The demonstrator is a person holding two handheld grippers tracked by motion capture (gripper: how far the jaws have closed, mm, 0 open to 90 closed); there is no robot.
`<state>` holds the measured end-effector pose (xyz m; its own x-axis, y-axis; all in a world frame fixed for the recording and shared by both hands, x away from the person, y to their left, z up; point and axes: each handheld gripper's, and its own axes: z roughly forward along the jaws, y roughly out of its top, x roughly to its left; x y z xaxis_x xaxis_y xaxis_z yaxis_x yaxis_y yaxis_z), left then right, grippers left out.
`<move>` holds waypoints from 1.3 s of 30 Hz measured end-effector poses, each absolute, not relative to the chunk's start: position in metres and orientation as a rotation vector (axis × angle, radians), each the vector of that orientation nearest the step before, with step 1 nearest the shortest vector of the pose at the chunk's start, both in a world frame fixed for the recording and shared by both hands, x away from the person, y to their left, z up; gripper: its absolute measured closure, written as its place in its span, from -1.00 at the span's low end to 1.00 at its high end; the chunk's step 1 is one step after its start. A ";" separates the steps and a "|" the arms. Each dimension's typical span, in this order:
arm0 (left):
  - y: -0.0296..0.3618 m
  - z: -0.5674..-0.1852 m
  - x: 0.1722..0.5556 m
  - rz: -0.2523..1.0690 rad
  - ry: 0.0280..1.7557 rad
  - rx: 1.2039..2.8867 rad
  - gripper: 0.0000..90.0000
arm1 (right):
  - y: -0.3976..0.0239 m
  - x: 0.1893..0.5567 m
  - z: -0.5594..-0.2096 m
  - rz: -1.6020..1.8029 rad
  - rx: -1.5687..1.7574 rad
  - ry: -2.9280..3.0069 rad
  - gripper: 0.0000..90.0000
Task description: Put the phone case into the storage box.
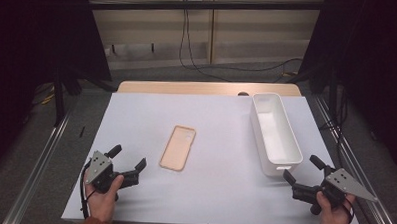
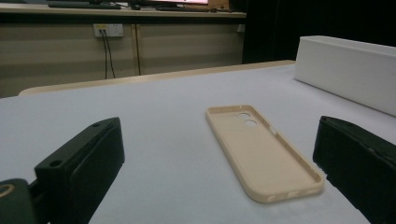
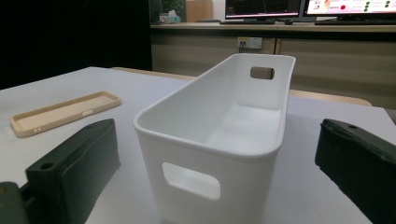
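While the left hand-held gripper [image 1: 129, 165] rests spread on the surface [image 1: 218, 193], the case [image 1: 177, 147] lies untouched just ahead of it; the right hand-held gripper [image 1: 301, 173], also spread, faces the empty bin [image 1: 280, 160]. Nothing looks begun.

In the left gripper view the white bin [image 2: 348, 70] is cut off at three o'clock. The right gripper's [image 1: 301, 171] jaws run off the right gripper view's lower edge, at six o'clock.
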<state>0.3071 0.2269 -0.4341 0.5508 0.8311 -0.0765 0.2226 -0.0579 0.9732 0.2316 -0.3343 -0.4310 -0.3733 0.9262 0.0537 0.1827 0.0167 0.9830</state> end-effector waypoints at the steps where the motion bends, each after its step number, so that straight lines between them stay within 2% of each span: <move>1: 0.226 -0.434 0.307 0.641 0.917 1.592 -0.95 | -0.335 0.231 -0.431 1.415 1.148 1.626 -1.00; 21: 0.223 -0.433 0.308 0.592 0.919 1.649 -0.95 | -0.332 0.232 -0.432 1.432 1.150 1.643 -1.00; 33: 0.213 -0.433 0.315 0.472 0.894 1.669 -0.95 | -0.330 0.231 -0.432 1.419 1.141 1.646 -1.00; 39: 0.210 -0.433 0.319 0.483 0.894 1.660 -0.95 | -0.331 0.230 -0.432 1.418 1.147 1.643 -1.00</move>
